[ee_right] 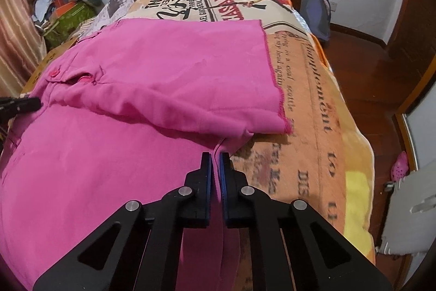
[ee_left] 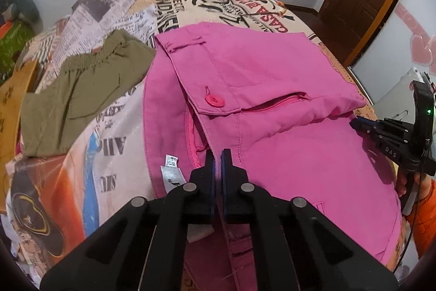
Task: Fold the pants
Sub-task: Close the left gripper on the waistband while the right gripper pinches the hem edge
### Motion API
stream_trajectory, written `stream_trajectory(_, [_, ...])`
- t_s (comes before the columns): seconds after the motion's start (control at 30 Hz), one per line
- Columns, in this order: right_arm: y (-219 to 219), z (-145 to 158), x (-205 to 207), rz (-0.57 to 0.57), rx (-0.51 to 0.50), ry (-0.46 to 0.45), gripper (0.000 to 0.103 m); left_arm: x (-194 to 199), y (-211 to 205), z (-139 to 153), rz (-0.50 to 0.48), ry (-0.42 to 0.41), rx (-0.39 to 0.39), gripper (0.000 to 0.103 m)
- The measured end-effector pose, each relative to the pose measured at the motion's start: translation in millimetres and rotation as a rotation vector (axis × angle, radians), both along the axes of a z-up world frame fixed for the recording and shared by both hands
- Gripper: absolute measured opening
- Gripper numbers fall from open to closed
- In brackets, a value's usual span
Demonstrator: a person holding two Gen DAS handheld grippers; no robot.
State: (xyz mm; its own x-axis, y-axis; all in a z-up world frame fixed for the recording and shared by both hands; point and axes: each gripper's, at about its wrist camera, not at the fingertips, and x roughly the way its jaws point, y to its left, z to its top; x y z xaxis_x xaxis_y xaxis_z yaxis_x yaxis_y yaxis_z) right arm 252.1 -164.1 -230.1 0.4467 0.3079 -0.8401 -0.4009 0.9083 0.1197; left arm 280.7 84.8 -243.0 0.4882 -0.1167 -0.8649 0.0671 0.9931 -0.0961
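Observation:
Pink pants (ee_left: 272, 89) lie on a bed with a printed blanket (ee_left: 109, 127), partly folded; a pocket flap with a pink button (ee_left: 214, 100) faces up. My left gripper (ee_left: 218, 154) is shut on the pants' waistband edge near a white label (ee_left: 170, 171). My right gripper (ee_right: 215, 157) is shut on the pants' near fabric edge at the other end; it also shows at the right of the left wrist view (ee_left: 357, 124). In the right wrist view the pants (ee_right: 136, 100) have one leg folded over, its hem (ee_right: 275, 89) frayed.
Olive green shorts (ee_left: 79, 97) lie on the bed to the left of the pants. Clutter is piled by the wall at left (ee_right: 68, 12). A dark bag (ee_right: 317, 15) and a wooden floor (ee_right: 368, 89) lie to the right of the bed.

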Motion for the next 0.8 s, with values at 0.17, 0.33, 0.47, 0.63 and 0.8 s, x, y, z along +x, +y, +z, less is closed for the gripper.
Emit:
stream_trajectory(0.17, [-8,0,-13,-0.021,0.021,0.018,0.005,-7,-8,0,-0.015,-0.006,0.051,0.003])
stream_trajectory(0.33, [-11,0,-14,-0.032,0.04,0.043,0.005,-7,-8,-13,-0.008,0.022,0.053,0.004])
stream_trajectory(0.47, [-13,7,-14,-0.041,0.041,0.045,0.008,-10,-7,-3,-0.001,0.017,0.062,0.006])
stream_trajectory(0.63, [-23,29,-8,-0.072,0.061,-0.006,0.016,-10,-2,19,0.003,-0.018,0.073,0.007])
stream_trajectory(0.8, [-28,41,10,-0.109,0.067,-0.071,0.031,11,9,29,0.036,-0.036,0.059,0.012])
